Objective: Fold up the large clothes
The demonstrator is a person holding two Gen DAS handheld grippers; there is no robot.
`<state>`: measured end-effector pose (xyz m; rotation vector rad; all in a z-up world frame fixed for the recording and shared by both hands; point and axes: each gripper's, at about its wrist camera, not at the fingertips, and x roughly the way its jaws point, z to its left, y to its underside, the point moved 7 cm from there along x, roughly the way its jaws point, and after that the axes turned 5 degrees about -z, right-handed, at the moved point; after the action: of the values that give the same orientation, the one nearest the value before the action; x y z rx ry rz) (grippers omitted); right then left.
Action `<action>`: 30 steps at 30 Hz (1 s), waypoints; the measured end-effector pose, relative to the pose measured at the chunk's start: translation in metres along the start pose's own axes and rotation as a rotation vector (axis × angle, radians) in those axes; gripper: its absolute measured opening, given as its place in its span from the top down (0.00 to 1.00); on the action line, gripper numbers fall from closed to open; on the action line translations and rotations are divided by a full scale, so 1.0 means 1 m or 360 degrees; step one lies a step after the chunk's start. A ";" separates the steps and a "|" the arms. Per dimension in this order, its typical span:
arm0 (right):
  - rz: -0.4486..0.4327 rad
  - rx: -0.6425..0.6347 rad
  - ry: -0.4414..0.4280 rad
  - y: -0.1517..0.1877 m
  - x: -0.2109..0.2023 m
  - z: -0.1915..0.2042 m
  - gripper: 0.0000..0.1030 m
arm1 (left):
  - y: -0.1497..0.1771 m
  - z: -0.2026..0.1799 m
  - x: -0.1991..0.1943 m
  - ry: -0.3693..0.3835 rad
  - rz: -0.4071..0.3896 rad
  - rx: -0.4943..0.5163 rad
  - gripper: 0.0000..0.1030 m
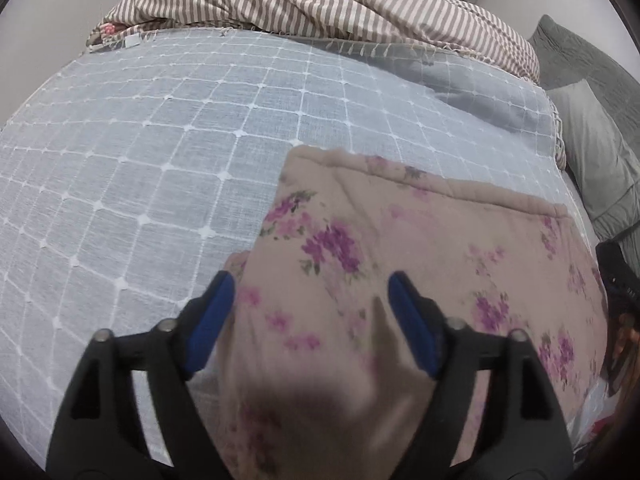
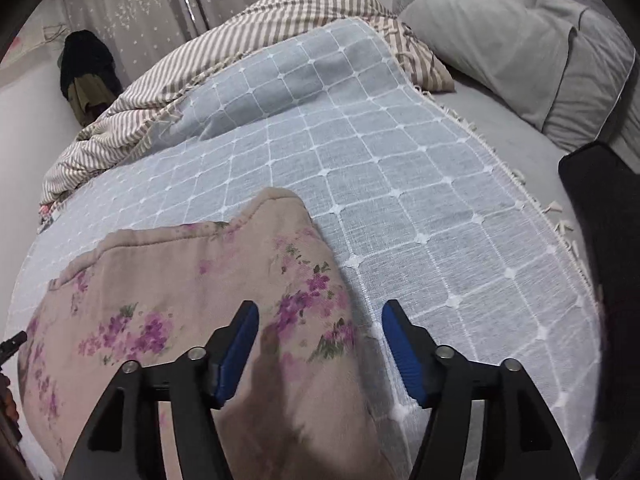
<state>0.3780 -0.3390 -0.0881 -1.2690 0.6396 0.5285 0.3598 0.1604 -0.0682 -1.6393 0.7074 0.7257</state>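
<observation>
Now, left claw (image 1: 310,296) wide, right claw (image 2: 318,324) wide, floral garment (image 1: 400,264) beneath

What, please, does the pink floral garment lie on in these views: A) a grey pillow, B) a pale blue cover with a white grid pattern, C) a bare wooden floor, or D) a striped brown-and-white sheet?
B: the floral garment rests on the pale blue grid-patterned cover, while the striped sheet and grey pillow lie farther back.

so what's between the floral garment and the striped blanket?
Only bare checked bedspread between floral garment and striped blanket; left wrist view shows it.
</observation>
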 end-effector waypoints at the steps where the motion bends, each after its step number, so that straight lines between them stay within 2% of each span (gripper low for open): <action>1: -0.0006 -0.0014 0.0000 0.000 -0.005 0.001 0.30 | 0.003 0.000 -0.004 0.0023 0.0023 0.0003 0.17; 4: -0.0012 -0.0069 0.0001 0.002 -0.023 0.006 0.26 | 0.008 0.000 -0.006 0.0074 0.0100 0.0001 0.17; 8: 0.0050 -0.0173 0.0021 0.009 -0.031 0.012 0.25 | 0.020 -0.002 -0.013 0.0082 0.0176 0.0011 0.17; 12: 0.0098 -0.0159 -0.0065 0.017 -0.038 0.007 0.22 | 0.030 0.005 -0.015 0.0165 0.0234 -0.0030 0.16; 15: 0.0211 -0.0013 -0.0275 0.028 -0.034 0.000 0.19 | 0.033 0.013 -0.014 0.0339 0.0189 -0.0122 0.16; 17: 0.0324 0.0132 -0.0421 0.039 -0.027 -0.011 0.19 | 0.037 0.021 -0.008 0.0444 0.0222 -0.0215 0.13; 22: 0.0469 0.0349 -0.0555 0.060 -0.011 -0.036 0.19 | 0.050 0.036 0.009 0.0660 0.0344 -0.0450 0.11; 23: 0.0488 0.0379 -0.0580 0.063 -0.009 -0.038 0.18 | 0.051 0.038 0.011 0.0687 0.0360 -0.0483 0.10; 26: 0.0586 0.0560 -0.0767 0.077 0.003 -0.042 0.18 | 0.052 0.039 0.018 0.0769 0.0404 -0.0559 0.08; 30: 0.0693 0.0738 -0.0924 0.091 0.021 -0.037 0.15 | 0.054 0.036 0.025 0.0777 0.0441 -0.0528 0.08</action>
<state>0.3261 -0.3541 -0.1726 -0.4920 0.4994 0.9960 0.3302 0.1850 -0.1262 -2.0785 1.2327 0.6651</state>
